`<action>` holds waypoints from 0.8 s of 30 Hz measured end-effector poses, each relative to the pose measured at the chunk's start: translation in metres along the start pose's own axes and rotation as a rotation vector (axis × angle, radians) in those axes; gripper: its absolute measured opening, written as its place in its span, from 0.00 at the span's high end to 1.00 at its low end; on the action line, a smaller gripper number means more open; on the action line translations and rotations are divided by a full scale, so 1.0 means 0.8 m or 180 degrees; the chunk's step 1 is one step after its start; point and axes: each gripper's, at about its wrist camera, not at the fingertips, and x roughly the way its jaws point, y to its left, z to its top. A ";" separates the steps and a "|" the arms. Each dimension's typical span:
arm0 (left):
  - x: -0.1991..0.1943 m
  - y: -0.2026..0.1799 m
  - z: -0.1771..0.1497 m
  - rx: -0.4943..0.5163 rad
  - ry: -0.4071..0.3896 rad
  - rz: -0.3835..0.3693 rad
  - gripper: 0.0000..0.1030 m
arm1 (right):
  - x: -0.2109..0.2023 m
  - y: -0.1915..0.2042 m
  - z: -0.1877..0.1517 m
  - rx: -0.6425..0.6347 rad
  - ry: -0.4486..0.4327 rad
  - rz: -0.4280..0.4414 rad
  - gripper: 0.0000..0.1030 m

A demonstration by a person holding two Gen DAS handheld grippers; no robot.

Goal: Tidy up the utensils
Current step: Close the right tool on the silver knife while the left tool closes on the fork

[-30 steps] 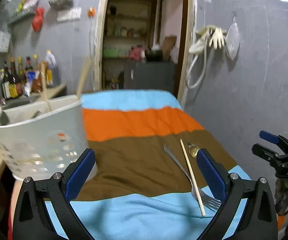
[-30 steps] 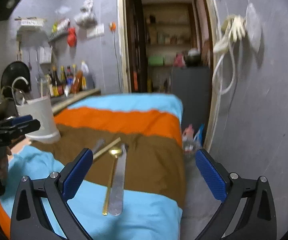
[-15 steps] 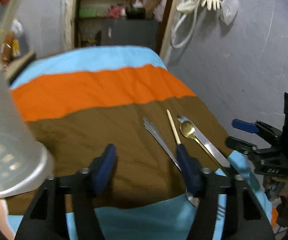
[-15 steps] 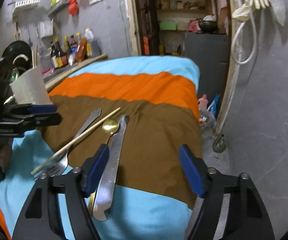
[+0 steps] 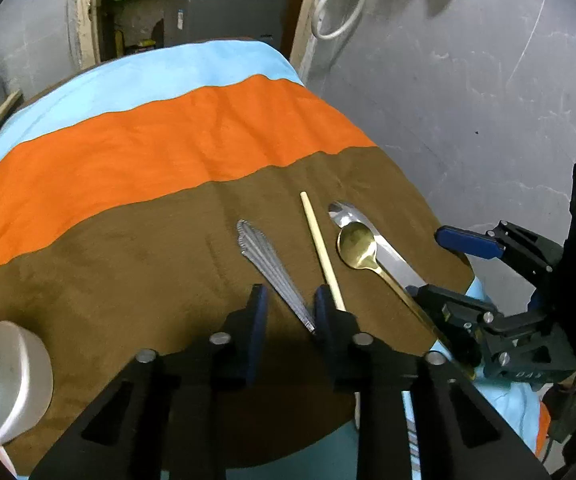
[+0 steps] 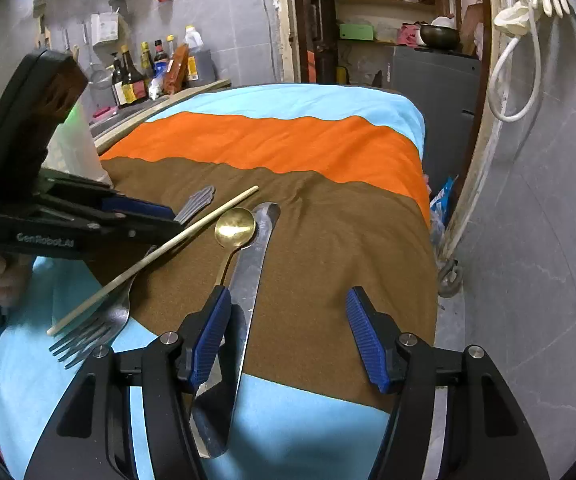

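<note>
Fork (image 5: 275, 268) lies on the striped cloth (image 5: 167, 148), handle between your closing left claw (image 5: 285, 316); centre it before pinching. Your right claw (image 6: 288, 334), half spread and closing, straddles the knife (image 6: 253, 264).

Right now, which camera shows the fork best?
The right wrist view: the fork shows its tines on the blue cloth, the neck under the chopstick, though the left gripper hides its middle. The left wrist view shows only the ridged handle; the tines are hidden.
</note>
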 end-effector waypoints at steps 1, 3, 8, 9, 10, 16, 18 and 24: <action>0.002 0.004 0.002 -0.0045 0.0023 -0.0054 0.85 | 0.001 0.001 0.001 -0.0013 0.0003 0.0000 0.43; 0.006 0.007 0.005 -0.0097 0.0040 -0.0123 0.86 | 0.002 0.004 0.002 -0.0056 0.0012 -0.0010 0.43; 0.010 0.004 0.009 -0.0097 0.0017 -0.0134 0.88 | 0.011 0.013 0.008 -0.0208 0.0114 -0.0101 0.44; 0.010 0.003 0.009 -0.0103 0.0015 -0.0127 0.88 | 0.014 0.015 0.010 -0.0245 0.0135 -0.0132 0.44; 0.011 0.003 0.010 -0.0105 0.0016 -0.0119 0.88 | 0.016 0.018 0.010 -0.0280 0.0148 -0.0162 0.44; 0.016 -0.002 0.016 -0.0073 0.0013 -0.0087 0.88 | 0.017 0.018 0.011 -0.0301 0.0146 -0.0220 0.60; 0.014 -0.003 0.013 -0.0033 0.0000 -0.0070 0.88 | 0.015 0.021 0.009 -0.0289 0.0133 -0.0253 0.77; 0.006 -0.005 0.005 0.0080 0.0017 0.0035 0.88 | 0.011 0.014 0.004 -0.0207 0.0118 -0.0348 0.86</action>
